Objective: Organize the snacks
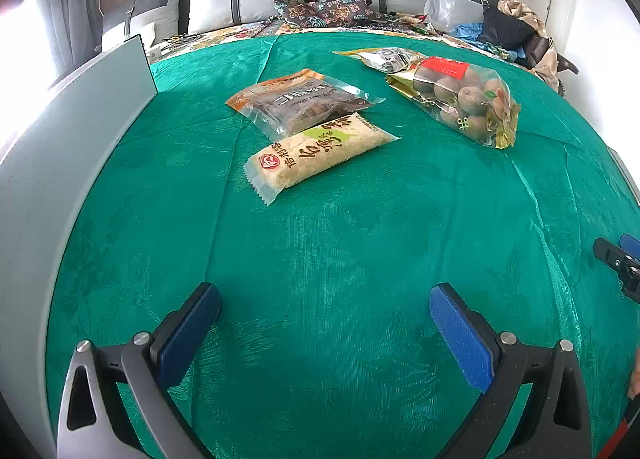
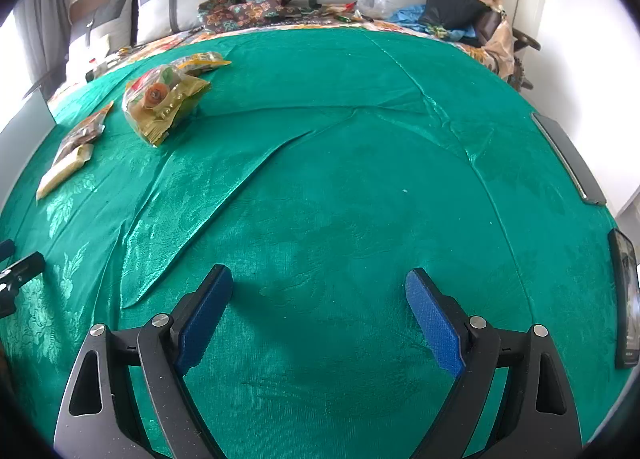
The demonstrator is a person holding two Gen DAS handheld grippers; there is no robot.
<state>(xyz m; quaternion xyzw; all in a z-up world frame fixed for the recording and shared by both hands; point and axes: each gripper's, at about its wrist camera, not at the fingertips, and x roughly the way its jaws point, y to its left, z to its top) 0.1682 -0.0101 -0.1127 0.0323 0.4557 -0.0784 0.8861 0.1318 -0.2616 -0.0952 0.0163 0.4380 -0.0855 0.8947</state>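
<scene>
Four snack packs on a green cloth [image 1: 320, 243], all seen from the left wrist view. Pale rice-cake bar [image 1: 320, 153] in clear wrap, red round logo and dark lettering, lying slantwise at upper centre. Brown cake pack [image 1: 304, 99] with an orange end, just behind the bar and partly under its far edge. Gold-edged clear bag [image 1: 460, 101] of round brown fruit, red label on top, at upper right, apart from the bar pair. Flat yellow-and-silver pouch [image 1: 382, 58] behind that bag, touching or tucked under it; cannot tell which. Left gripper [image 1: 324, 299] at the bottom of its frame, blue pads spread wide, nothing between them, bare cloth beneath; bar well ahead of the tips, bag ahead and to the right. Right gripper [image 2: 319, 279] likewise at frame bottom, jaws spread wide, holding nothing, over bare wrinkled cloth. In the right wrist view all packs crowded into the upper left, well apart from the tips: bag [image 2: 164, 107] nearest, bar [image 2: 64, 169] at far left edge. Count: one bar, one cake pack, one fruit bag, one pouch; two grippers.
</scene>
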